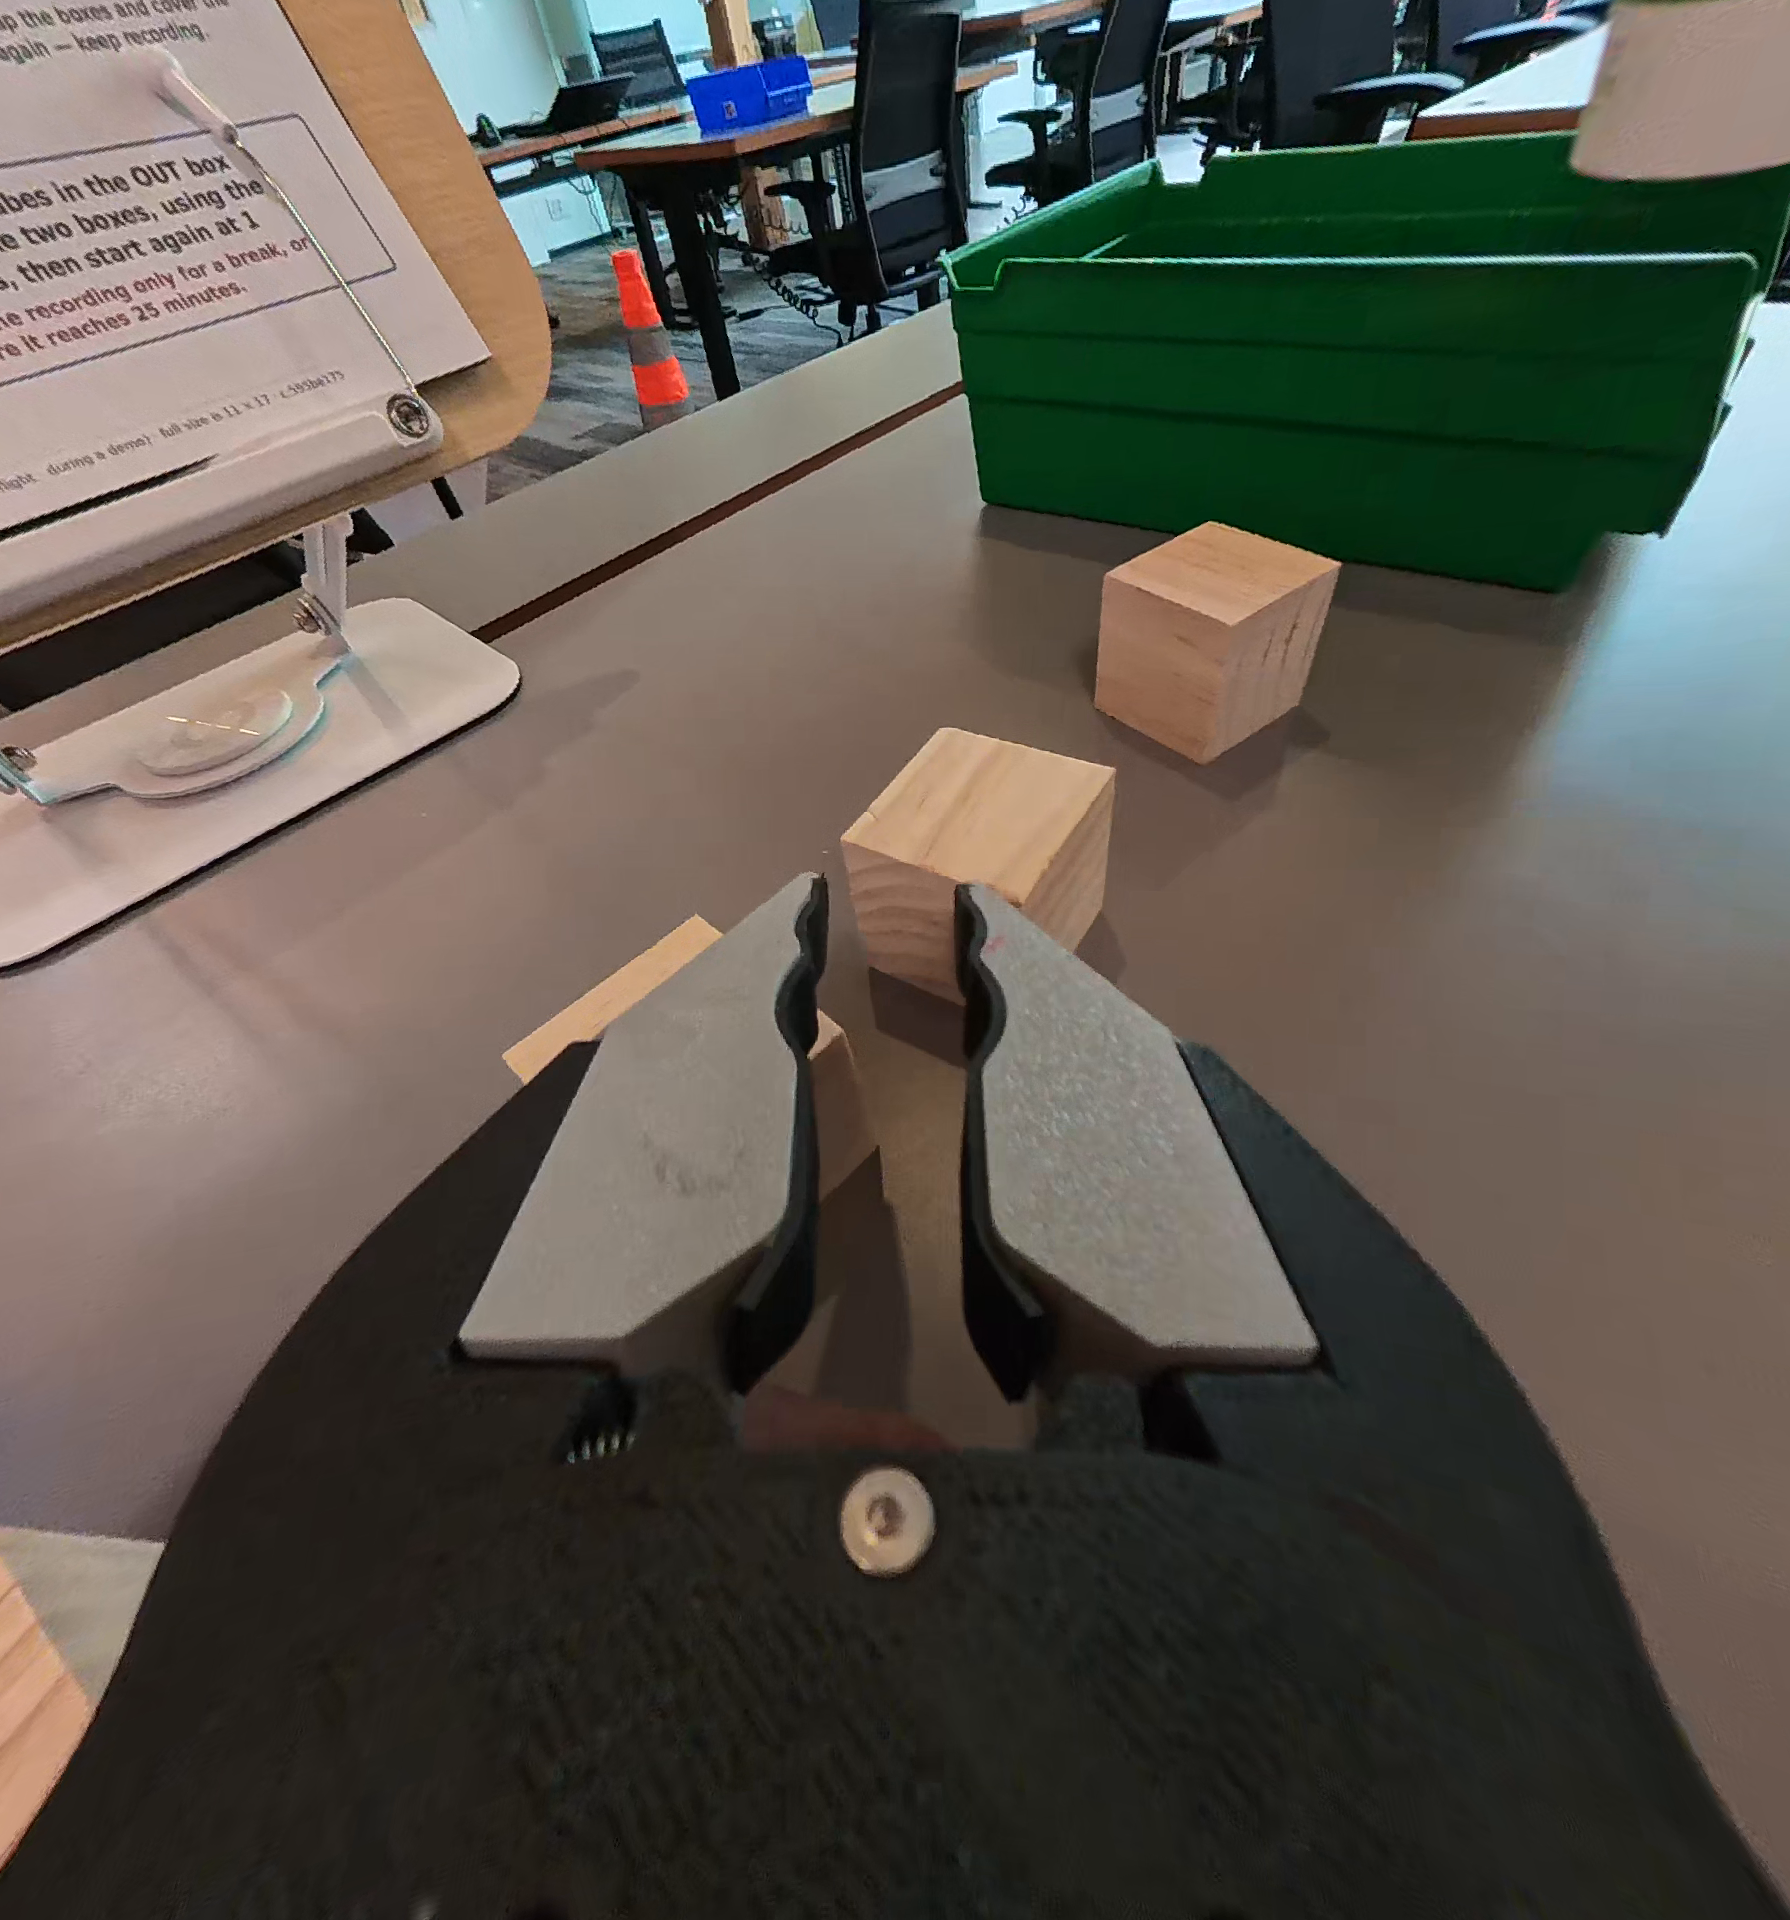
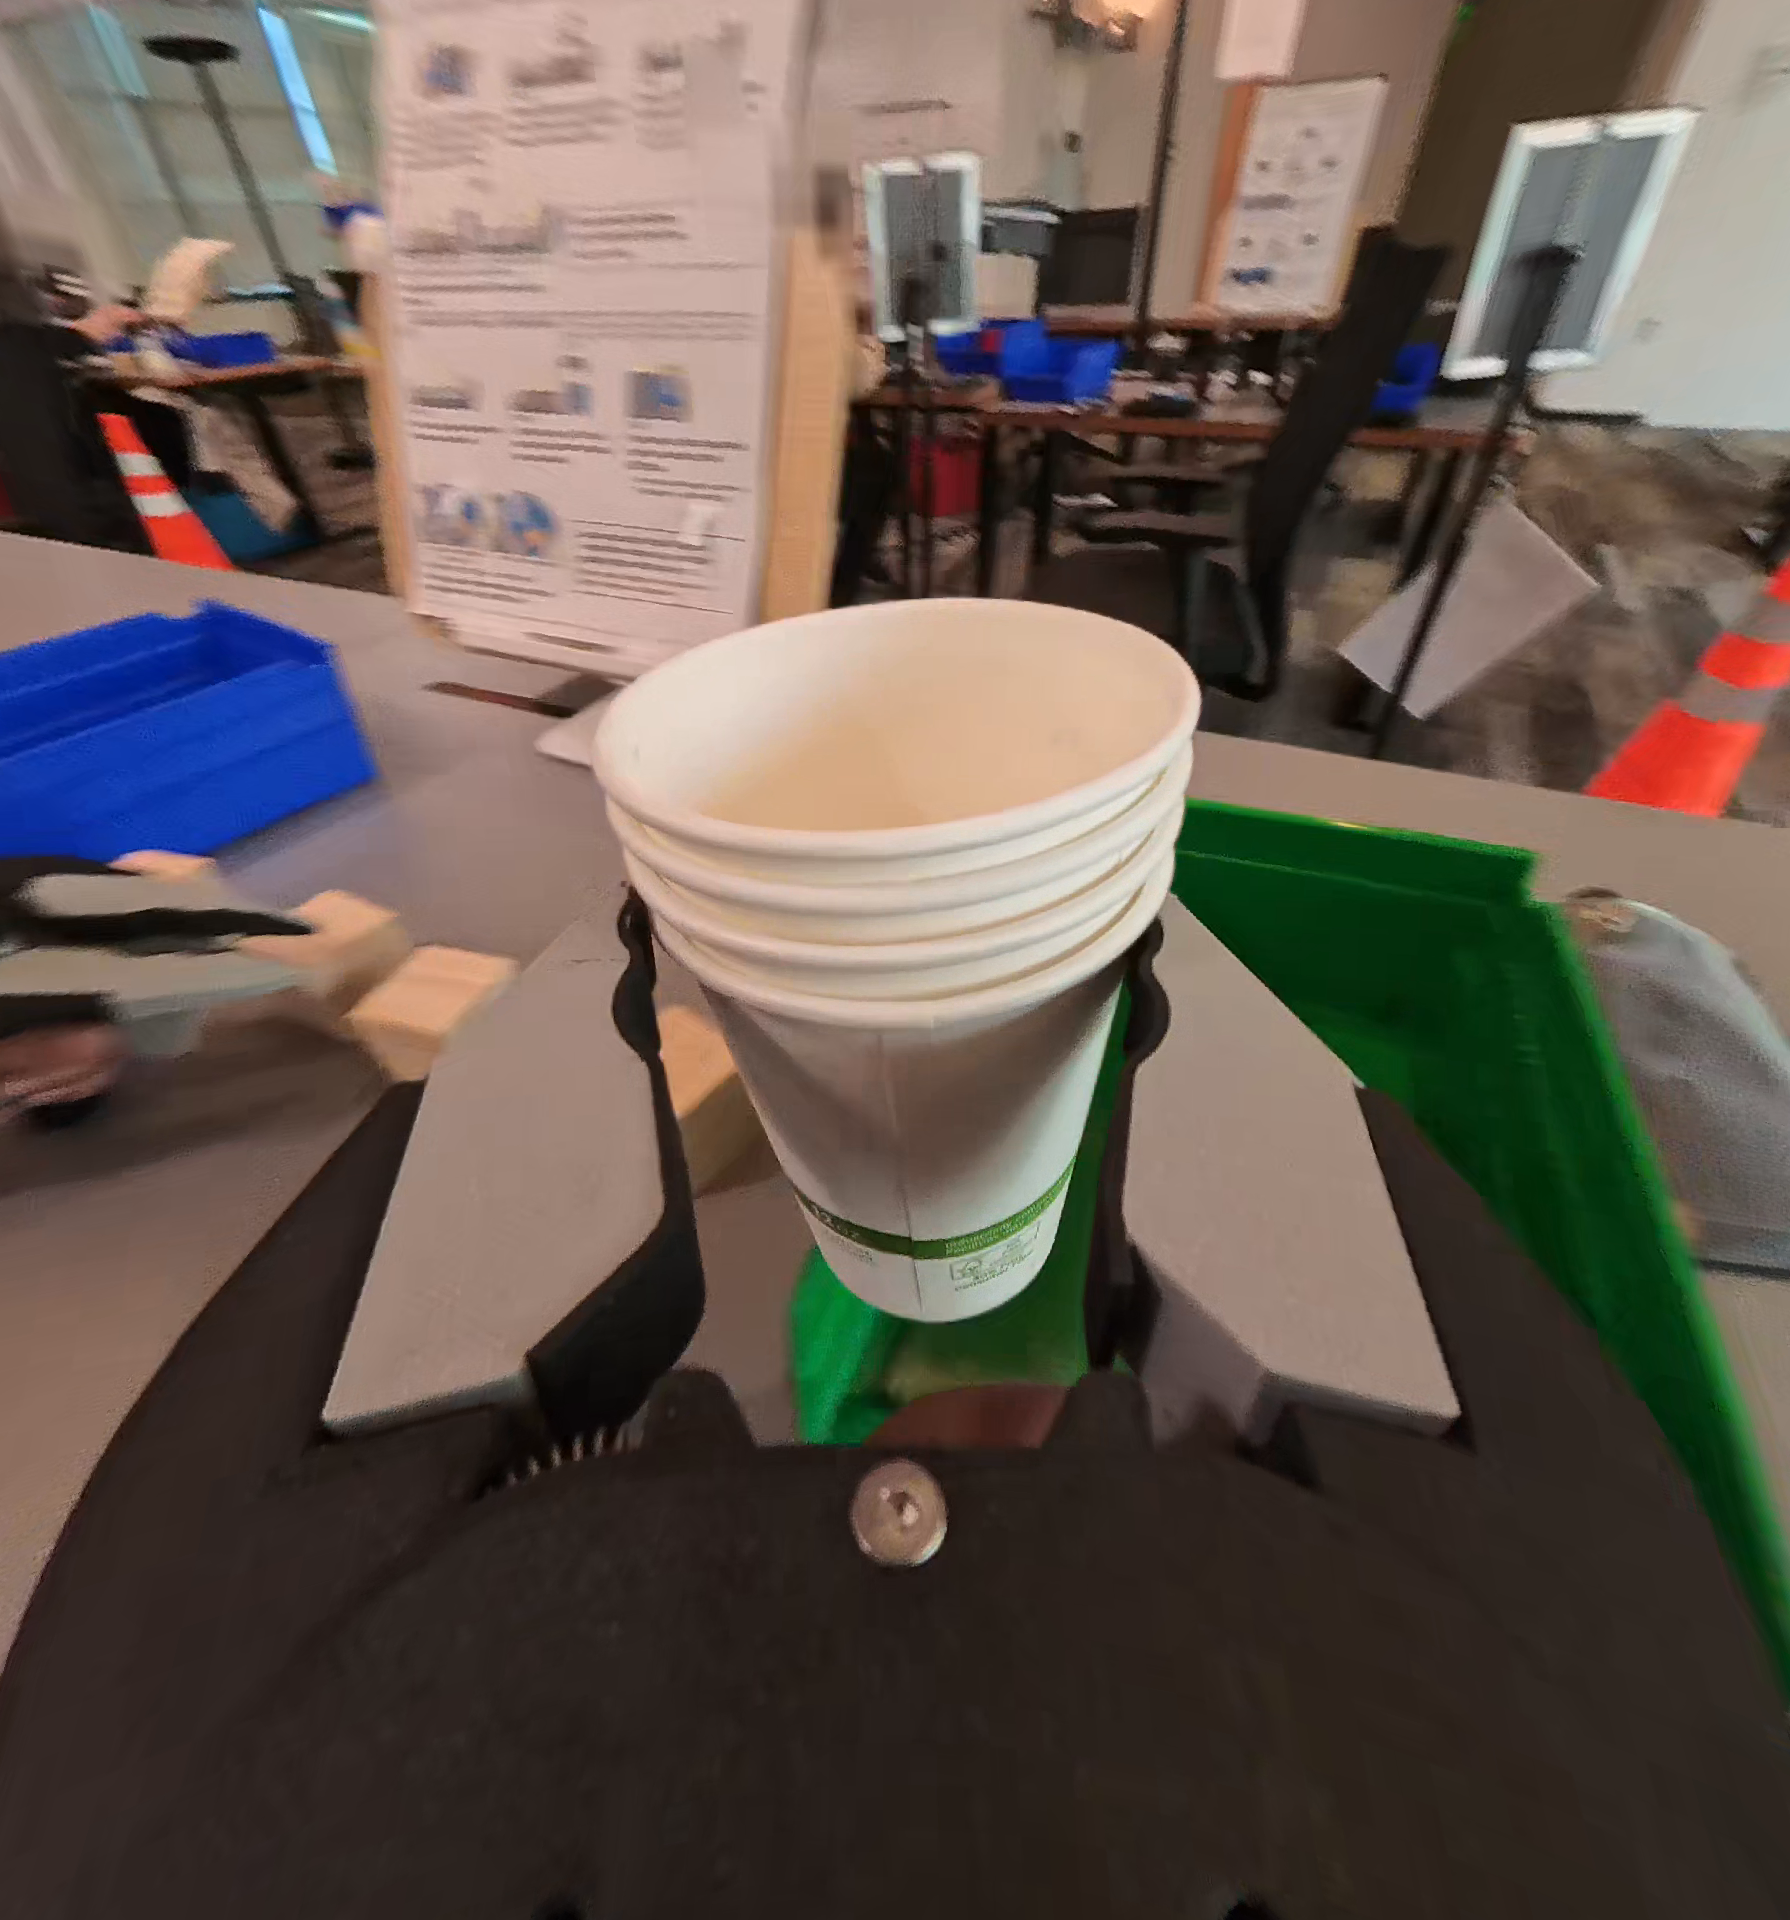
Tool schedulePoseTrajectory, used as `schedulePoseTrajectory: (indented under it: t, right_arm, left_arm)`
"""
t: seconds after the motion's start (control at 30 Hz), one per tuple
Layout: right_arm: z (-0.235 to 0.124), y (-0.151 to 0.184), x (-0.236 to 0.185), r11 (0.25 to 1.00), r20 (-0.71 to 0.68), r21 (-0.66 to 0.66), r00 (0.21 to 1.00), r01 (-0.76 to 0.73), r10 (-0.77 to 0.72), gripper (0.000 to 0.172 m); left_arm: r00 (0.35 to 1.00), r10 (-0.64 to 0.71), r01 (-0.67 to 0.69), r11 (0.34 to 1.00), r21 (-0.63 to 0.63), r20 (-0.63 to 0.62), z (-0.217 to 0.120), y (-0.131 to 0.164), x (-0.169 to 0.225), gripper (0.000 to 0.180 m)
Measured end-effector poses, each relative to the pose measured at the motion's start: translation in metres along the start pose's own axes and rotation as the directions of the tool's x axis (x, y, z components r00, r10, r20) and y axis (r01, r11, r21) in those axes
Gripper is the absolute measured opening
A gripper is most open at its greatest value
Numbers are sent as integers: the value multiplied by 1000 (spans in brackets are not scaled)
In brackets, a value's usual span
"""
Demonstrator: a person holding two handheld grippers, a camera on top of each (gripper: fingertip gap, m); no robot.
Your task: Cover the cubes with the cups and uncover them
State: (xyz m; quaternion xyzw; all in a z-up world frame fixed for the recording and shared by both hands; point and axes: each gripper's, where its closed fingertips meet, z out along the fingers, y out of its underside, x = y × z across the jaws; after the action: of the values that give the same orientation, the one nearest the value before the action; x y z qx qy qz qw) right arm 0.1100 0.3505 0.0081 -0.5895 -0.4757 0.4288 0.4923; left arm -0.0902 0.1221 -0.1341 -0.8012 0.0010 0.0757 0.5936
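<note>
A nested stack of white paper cups [image 2: 896,935], green-banded near the base, is pinched upright by the right hand-held gripper [image 2: 891,971]. The left hand-held gripper [image 1: 891,914] is held slightly spread, gripping nothing, above pale wooden cubes [image 1: 979,852] on the counter [image 1: 1493,935].

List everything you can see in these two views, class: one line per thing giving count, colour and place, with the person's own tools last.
Wooden cubes: four at least, pale wood, on the table; one just ahead of the left fingertips, one near the green bin, one partly under the left gripper, one at the lower left edge.
Paper cups: nested stack, about five rims, white, between the right fingers.
Green bin: one, far right.
Blue bin: one, far left.
Document stand: one, white, left.
Traffic cones: orange, on the floor.
Table: one, grey.
Left gripper: narrow gap, empty.
Right gripper: holding the cups.
</note>
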Motion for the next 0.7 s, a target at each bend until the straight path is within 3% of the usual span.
schedulePoseTrajectory:
  t: [0.13, 0.23, 0.53, 0.7]
  right_arm:
    - [46, 16, 82, 995, -164, -102, 986, 5, -21, 90]
    - [79, 28, 116, 992, -233, -129, 972, 5, -35, 90]
    - [146, 43, 145, 999, -245, -29, 969, 31, -37, 91]
    - [165, 95, 151, 979, -229, -201, 973, -32, -15, 87]
  left_arm:
    - [1000, -13, 12, 999, 33, 4, -3, -6, -1, 21]
    - [1000, -12, 12, 999, 33, 16, -3, -5, -5, 21]
    - [1000, -12, 12, 1000, 24, 6, -3, -5, -4, 21]
    - [999, -36, 36, 999, 38, 13, -5, -7, -9, 21]
